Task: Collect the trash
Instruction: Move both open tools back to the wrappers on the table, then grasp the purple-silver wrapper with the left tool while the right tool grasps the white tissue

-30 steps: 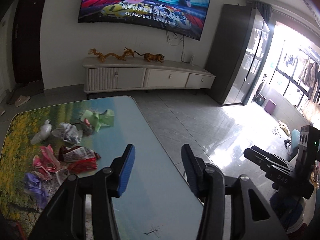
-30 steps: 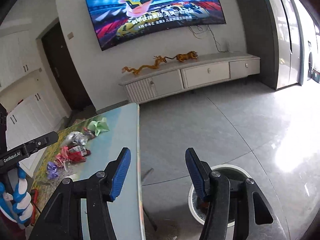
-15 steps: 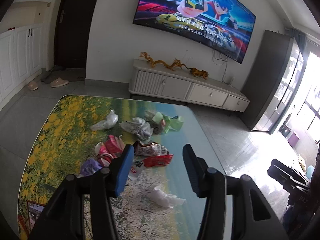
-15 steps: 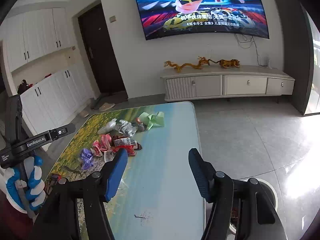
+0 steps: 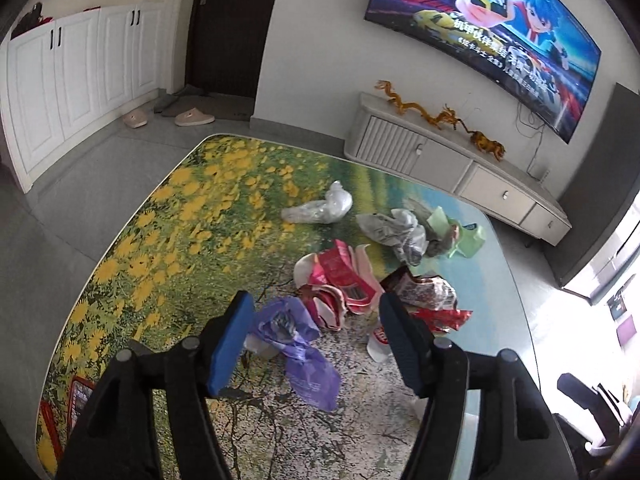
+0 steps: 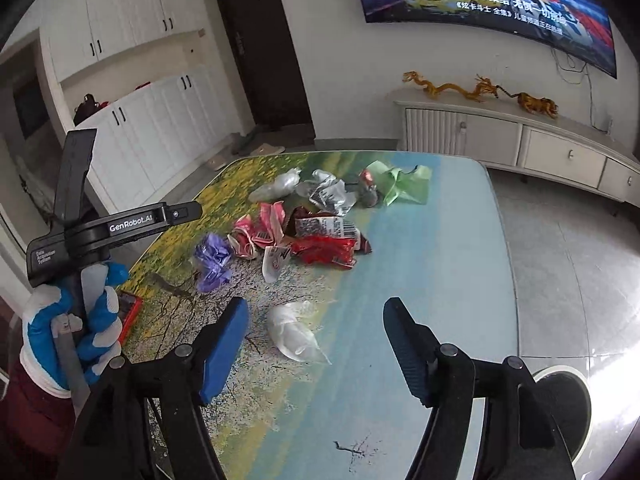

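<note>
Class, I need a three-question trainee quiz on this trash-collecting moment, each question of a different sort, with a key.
1. True or false: the left gripper is open, with the purple wrapper showing between its fingers.
2. Which piece lies nearest the right gripper? A) green wrapper B) white plastic scrap C) red wrapper
3. Fill in: the trash lies on a table printed with yellow ____.

Key: 1 true; 2 B; 3 flowers.
</note>
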Available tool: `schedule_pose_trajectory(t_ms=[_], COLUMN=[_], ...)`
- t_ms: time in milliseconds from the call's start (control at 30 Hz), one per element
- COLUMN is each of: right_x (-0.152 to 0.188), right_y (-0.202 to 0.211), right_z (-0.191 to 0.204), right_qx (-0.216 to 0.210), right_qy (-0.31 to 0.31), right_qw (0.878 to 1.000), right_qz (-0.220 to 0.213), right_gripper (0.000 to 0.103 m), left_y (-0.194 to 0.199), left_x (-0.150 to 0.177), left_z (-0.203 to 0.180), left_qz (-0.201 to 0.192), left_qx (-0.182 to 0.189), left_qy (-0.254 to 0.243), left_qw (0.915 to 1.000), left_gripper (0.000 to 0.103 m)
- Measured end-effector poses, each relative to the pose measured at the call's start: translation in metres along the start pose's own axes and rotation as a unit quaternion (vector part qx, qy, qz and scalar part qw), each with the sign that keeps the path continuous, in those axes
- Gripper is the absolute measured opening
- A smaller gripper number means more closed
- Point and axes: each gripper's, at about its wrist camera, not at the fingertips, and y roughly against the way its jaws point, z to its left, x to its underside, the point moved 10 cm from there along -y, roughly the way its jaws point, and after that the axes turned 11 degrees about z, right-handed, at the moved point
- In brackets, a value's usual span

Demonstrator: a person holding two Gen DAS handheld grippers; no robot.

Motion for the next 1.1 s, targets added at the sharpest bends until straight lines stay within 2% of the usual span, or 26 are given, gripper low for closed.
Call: schedule_pose_trajectory(t_ms=[167,267,467,567,667,767,800,833,900,933,1100], right_x=[0.006,0.009,0.016,0.018,0.021,0.025,0.026,0.028,0.03,0.031,0.031], right_y=[-0.036,-0.058,-0.09,-0.099,-0.104,-0.107,-0.108,-0.108,-0.107,-0.105,-0.084], right_z=[0.014,0.02,0.024,0.024,0.023,0.023,0.022,0.022,0.021,0.021,0.023], right_qx=[-0.02,-0.032,-0.053,-0.055,-0.055,-0.052,-0.051,-0.049,-0.047,-0.05,-0.058], right_qy=[0.027,0.038,0.052,0.059,0.066,0.072,0.073,0.074,0.074,0.073,0.071], right_qw=[0.999,0.998,0.995,0.993,0.993,0.992,0.992,0.992,0.992,0.992,0.993], right_qz=[0.031,0.048,0.074,0.081,0.086,0.091,0.093,0.094,0.094,0.092,0.072], right_gripper=[0.072,0.072,0.072,0.072,0.06,0.046,0.039,0.03,0.022,0.019,0.018], left_y=[-0.021,-0.03,-0.057,-0.066,-0.075,-0.075,-0.075,-0.076,-0.074,-0.072,-0.053], left_x=[0.007,0.014,0.022,0.025,0.031,0.032,0.032,0.033,0.035,0.036,0.033], left_z=[0.033,0.04,0.03,0.023,0.022,0.017,0.017,0.016,0.013,0.012,0.005], left_qz=[0.013,0.022,0.051,0.06,0.072,0.068,0.068,0.069,0.067,0.066,0.043], left_qx=[0.008,0.012,-0.003,-0.024,-0.029,-0.03,-0.028,-0.025,-0.022,-0.021,-0.019], left_qy=[0.056,0.068,0.048,0.029,0.026,0.013,0.012,0.009,0.006,0.003,-0.006], left_qw=[0.9983,0.9974,0.9975,0.9975,0.9966,0.9971,0.9972,0.9972,0.9975,0.9976,0.9989], left_gripper=[0.064,0.064,0.065,0.065,0.061,0.047,0.039,0.035,0.03,0.028,0.027])
